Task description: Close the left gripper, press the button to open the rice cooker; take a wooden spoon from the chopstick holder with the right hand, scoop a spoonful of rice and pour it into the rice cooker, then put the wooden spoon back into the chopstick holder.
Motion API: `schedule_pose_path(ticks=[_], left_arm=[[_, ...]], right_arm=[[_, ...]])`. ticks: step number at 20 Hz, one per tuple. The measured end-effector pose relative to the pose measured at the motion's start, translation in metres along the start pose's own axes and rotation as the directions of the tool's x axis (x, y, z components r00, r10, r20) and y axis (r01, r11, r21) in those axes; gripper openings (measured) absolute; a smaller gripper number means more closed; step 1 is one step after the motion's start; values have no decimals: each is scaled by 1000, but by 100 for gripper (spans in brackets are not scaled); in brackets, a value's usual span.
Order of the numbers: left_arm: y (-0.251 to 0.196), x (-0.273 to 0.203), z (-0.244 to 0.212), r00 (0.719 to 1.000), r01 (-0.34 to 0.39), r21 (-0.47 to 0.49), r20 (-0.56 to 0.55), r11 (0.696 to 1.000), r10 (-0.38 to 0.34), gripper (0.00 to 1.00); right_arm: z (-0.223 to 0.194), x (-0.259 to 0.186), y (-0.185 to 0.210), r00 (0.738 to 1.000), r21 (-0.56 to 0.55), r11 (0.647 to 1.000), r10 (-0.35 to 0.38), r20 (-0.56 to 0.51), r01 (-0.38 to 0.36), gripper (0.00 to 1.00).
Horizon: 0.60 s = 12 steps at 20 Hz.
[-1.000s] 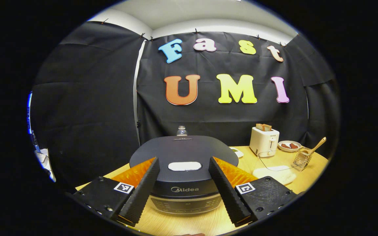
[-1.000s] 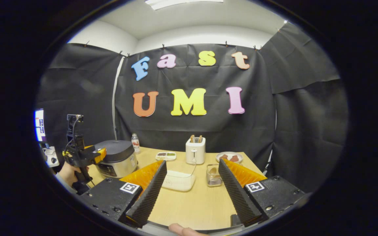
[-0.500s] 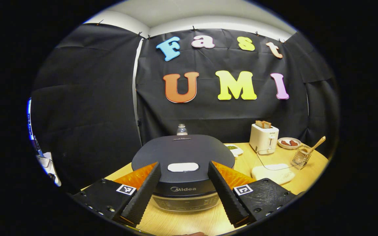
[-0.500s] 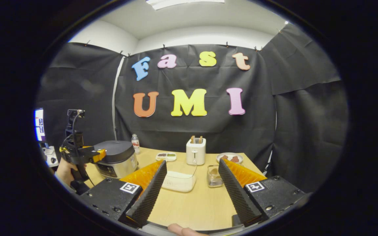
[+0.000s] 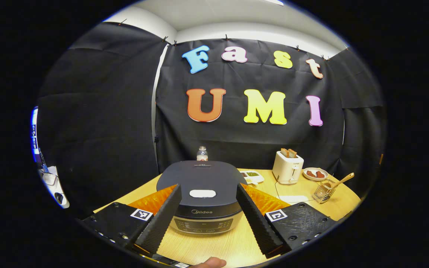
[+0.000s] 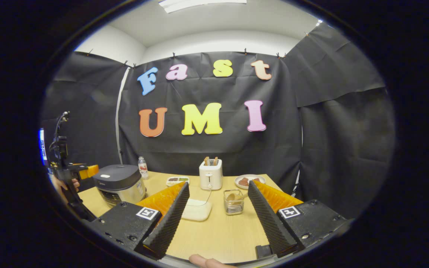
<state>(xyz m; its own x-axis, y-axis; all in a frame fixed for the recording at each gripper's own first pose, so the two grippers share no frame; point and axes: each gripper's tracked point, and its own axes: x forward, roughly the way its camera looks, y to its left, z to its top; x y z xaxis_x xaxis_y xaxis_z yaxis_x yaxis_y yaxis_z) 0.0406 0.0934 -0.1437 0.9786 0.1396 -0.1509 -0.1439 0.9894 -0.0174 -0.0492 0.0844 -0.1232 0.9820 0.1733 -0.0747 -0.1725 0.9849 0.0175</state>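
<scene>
The left gripper (image 5: 204, 217) is spread wide, holding nothing, and faces the cooker (image 5: 203, 197) from the front; the task wants it pressed together before it pushes the button (image 5: 202, 193); if it goes in open, I judge the fingers would pass either side of the button and land on the lid, or one finger would catch the edge and shove the cooker along the counter (image 5: 214, 249); a push off centre might also fail to spring the latch. The right gripper (image 6: 217, 219) is likewise spread and empty, low over the counter, with the holder (image 6: 233, 201) ahead between its fingers; the spoon (image 5: 339, 181) leans out of it and could tip it if pulled sideways.

The cooker is dark-topped with a metal body, lid shut, pale oval button near the lid's front, control panel below; it sits at the counter's left end.
</scene>
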Motion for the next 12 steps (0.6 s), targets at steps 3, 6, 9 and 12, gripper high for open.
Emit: schedule_pose_path(ticks=[3, 6, 9, 12], left_arm=[[-10, -28, 20, 999, -3, 49, 43, 999, 1, 95], [-19, -52, 36, 997, 2, 86, 73, 996, -8, 93], [-30, -77, 44, 995, 29, 82, 91, 996, -36, 93], [-44, -101, 45, 990, 80, 63, 109, 995, -86, 93]], right_arm=[[0, 0, -9, 1000, 13, 1000, -19, -4, 19, 95], [3, -1, -16, 1000, 24, 999, -31, 2, 31, 100], [6, -4, -18, 999, 24, 999, -34, 12, 34, 100], [7, -6, -19, 999, 17, 999, -36, 17, 35, 95]])
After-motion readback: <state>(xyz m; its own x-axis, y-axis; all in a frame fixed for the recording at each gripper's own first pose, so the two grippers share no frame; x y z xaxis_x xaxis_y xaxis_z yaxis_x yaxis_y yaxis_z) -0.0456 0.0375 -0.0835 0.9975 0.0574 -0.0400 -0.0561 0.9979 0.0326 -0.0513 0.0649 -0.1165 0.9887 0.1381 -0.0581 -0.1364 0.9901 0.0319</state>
